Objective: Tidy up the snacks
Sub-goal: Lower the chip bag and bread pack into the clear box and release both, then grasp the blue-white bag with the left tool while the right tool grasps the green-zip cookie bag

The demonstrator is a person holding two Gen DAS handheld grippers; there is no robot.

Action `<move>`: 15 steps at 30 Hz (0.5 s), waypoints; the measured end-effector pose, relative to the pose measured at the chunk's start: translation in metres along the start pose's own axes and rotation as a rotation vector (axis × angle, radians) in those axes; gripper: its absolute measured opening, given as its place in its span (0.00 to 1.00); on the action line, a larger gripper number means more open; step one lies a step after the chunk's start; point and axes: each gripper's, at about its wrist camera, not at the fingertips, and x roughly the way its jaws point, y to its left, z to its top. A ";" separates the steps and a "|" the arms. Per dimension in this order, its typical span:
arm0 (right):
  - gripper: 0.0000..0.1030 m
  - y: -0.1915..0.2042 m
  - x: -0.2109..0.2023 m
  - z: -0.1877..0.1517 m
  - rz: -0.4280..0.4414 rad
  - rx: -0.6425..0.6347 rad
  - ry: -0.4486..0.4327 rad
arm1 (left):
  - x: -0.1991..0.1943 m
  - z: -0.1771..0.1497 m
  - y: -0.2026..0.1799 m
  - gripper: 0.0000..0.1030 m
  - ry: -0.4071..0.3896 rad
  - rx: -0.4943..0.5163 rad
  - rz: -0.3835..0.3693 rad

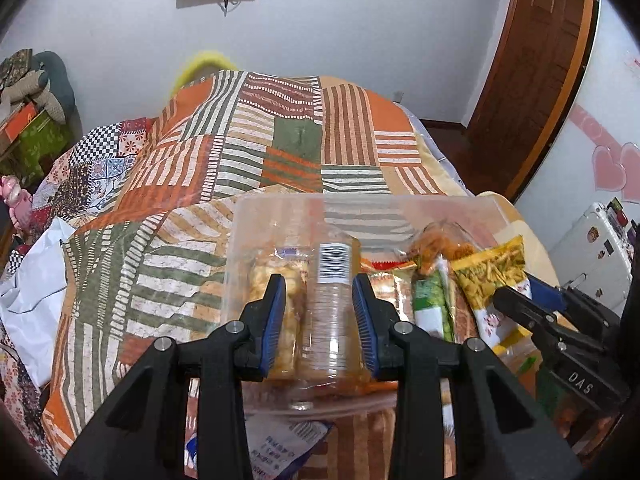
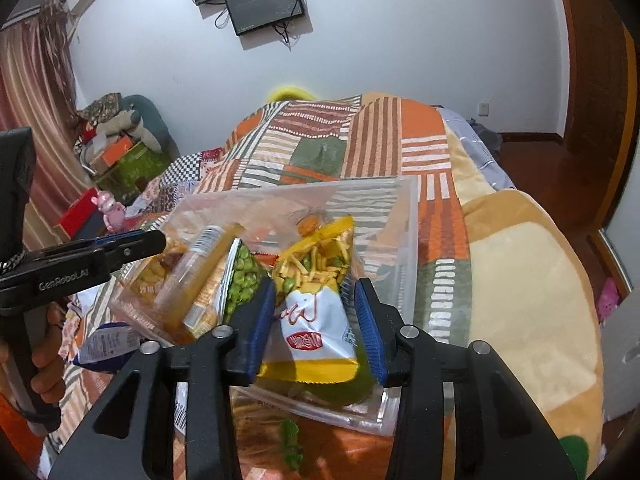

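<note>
A clear plastic bin [image 1: 280, 208] [image 2: 404, 232] sits on the patchwork bedspread and holds several snacks. My left gripper [image 1: 319, 316] is open, its blue pads either side of a clear snack tube with a barcode label [image 1: 330, 304], which lies in the bin [image 2: 196, 268]. My right gripper [image 2: 316, 328] is open around a yellow-and-white snack bag [image 2: 316, 312] lying in the bin [image 1: 492, 276]. A green pea bag [image 2: 242, 280] [image 1: 430, 300] lies between tube and yellow bag. A packet of puffed snacks [image 1: 276, 280] lies left of the tube.
A blue-and-white packet [image 1: 276, 448] [image 2: 106, 344] lies on the bedspread [image 1: 248, 148] in front of the bin. A white cloth [image 1: 32, 296] is at the left. Boxes and plush toys [image 2: 120, 148] stand beyond the bed; a wooden door [image 1: 532, 60] is at right.
</note>
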 end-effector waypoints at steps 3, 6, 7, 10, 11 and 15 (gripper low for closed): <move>0.47 -0.003 -0.007 -0.001 0.021 0.018 0.004 | -0.010 -0.005 0.002 0.42 -0.001 0.008 -0.002; 0.55 -0.003 -0.015 -0.001 0.006 0.004 -0.009 | -0.026 -0.012 0.006 0.54 -0.025 0.024 0.014; 0.57 -0.001 -0.018 -0.002 0.006 -0.002 -0.011 | -0.031 -0.014 0.007 0.58 -0.032 0.028 0.017; 0.65 0.001 -0.026 -0.003 0.014 -0.009 -0.011 | -0.046 -0.020 0.011 0.69 -0.040 0.037 0.013; 0.67 0.001 -0.029 -0.003 0.018 -0.011 -0.012 | -0.051 -0.023 0.012 0.71 -0.042 0.039 0.015; 0.78 0.004 -0.038 -0.008 0.040 -0.001 -0.010 | -0.063 -0.036 0.020 0.82 -0.037 0.040 0.016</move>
